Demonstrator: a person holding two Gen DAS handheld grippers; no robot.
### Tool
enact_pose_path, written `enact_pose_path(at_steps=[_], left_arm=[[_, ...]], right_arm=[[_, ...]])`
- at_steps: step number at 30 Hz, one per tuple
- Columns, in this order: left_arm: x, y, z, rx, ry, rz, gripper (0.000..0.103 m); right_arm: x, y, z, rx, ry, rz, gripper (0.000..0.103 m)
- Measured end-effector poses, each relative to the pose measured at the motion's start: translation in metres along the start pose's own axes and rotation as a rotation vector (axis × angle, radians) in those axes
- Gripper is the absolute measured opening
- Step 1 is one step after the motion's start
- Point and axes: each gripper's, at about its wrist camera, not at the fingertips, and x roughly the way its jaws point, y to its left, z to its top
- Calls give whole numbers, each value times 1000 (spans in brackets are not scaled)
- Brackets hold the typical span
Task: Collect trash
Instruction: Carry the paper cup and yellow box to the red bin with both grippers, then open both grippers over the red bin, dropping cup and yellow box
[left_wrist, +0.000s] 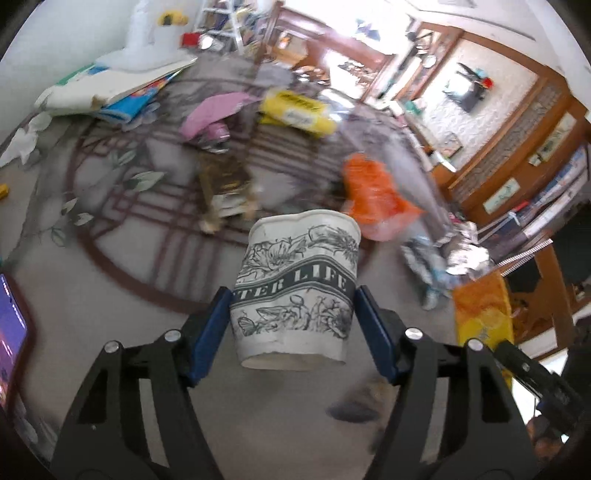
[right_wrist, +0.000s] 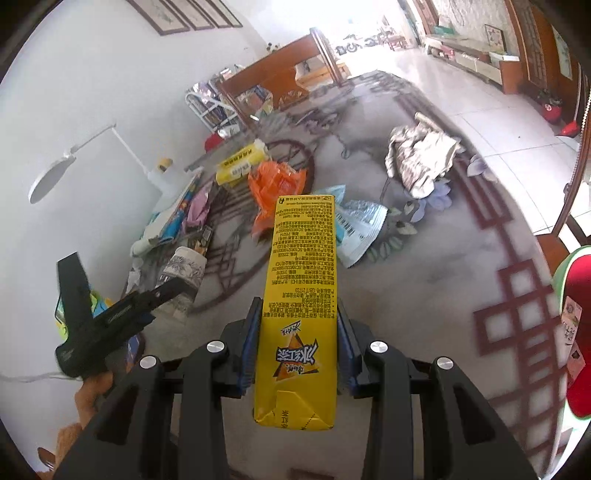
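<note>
Left gripper (left_wrist: 293, 291) clamping a printed paper cup (left_wrist: 295, 291) between its blue pads, rim pointing away past the fingertips. Right gripper (right_wrist: 297, 332) squeezing a yellow drink carton (right_wrist: 301, 306) lengthwise, far end jutting well beyond the jaws over scattered wrappers (right_wrist: 275, 186).

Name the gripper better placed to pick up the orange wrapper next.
Neither is free. The left gripper has a paper cup between its pads; the right gripper clamps a yellow carton. The orange wrapper lies just beyond the right's carton.
</note>
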Motion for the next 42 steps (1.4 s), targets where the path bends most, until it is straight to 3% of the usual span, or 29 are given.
enact_pose_path(at_steps=[10,16,23,29,32,39,40,41,42], left_arm=[[-13,-90,-20,105,-8,-118,66],[-8,-136,-33,166,23,-170,66],[16,-206,-63,265,109,-264,66],[42,-267,-90,353,203,-333,66],[55,-295,-102,407,236,-354,66],[82,-345,-126,478,322,-398,66],[83,-349,-129,484,330,-406,67],[84,-351,-132,486,339,-413,74],[85,-352,-133,484,346,-419,84]], right_arm=[[-35,-23,6,36,-103,-34,35],[-64,-59,4,86,-162,-106,35],[-107,-129,-4,282,-235,-195,35],[-152,-183,-14,463,-358,-301,35],[-171,-202,-19,517,-416,-383,35],[-188,-223,-31,611,-469,-412,37],[-190,-225,-32,619,-479,-418,37],[-193,-227,-33,632,-492,-430,38],[-195,-229,-34,641,-500,-439,46]])
